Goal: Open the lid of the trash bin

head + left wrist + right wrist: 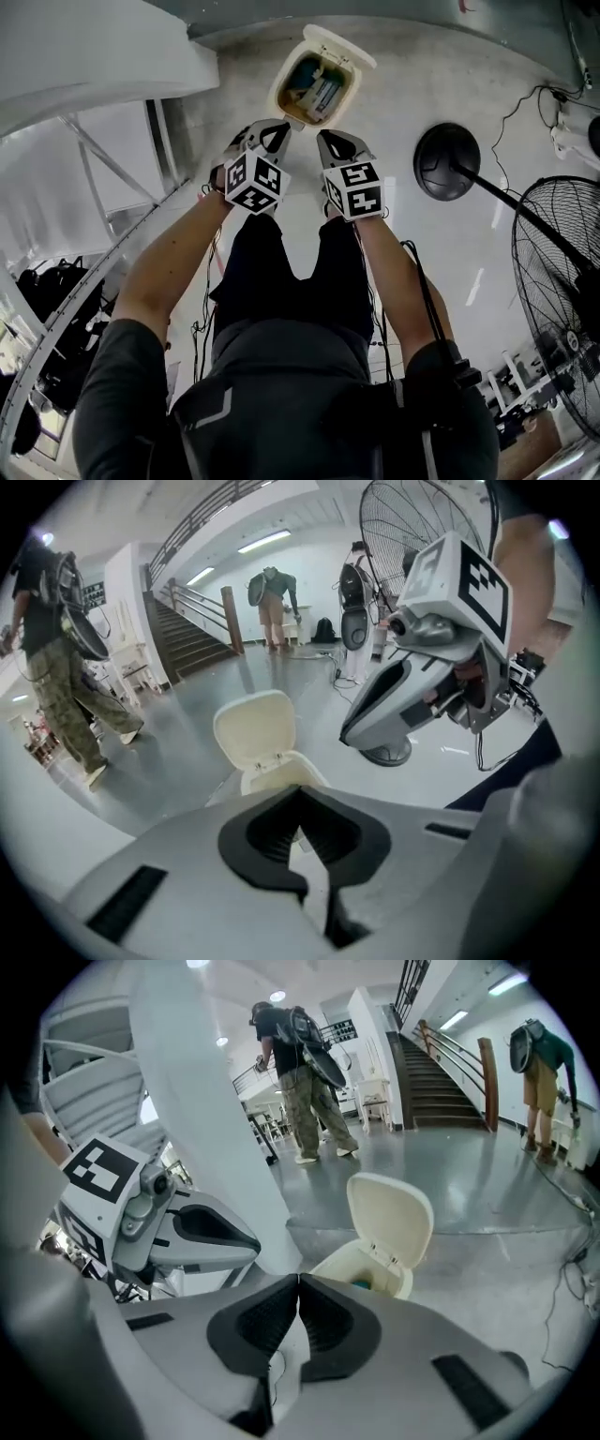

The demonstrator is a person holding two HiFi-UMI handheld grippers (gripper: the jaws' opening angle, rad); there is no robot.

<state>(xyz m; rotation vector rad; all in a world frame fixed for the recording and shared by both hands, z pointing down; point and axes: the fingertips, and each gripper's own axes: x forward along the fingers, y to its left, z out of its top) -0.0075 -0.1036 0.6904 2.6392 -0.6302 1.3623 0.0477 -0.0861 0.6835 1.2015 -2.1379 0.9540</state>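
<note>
A small cream trash bin [312, 89] stands on the grey floor ahead of me. Its lid [343, 44] is tipped up and back, and rubbish shows inside. My left gripper [279, 129] and right gripper [324, 141] hover side by side just short of the bin's near rim, touching neither the bin nor the lid. In the left gripper view the bin [286, 772] and raised lid [255, 727] sit beyond the shut left gripper [300, 795]. The right gripper view shows the bin [361, 1271] and lid [390, 1211] beyond the shut right gripper [299, 1281]. Nothing is held.
A round black fan base [447, 161] sits right of the bin, with a large caged fan [561, 281] further right and cables on the floor. A white stair structure [94, 56] rises at left. A walking person [305, 1082] and a bending person [272, 594] are beyond the bin.
</note>
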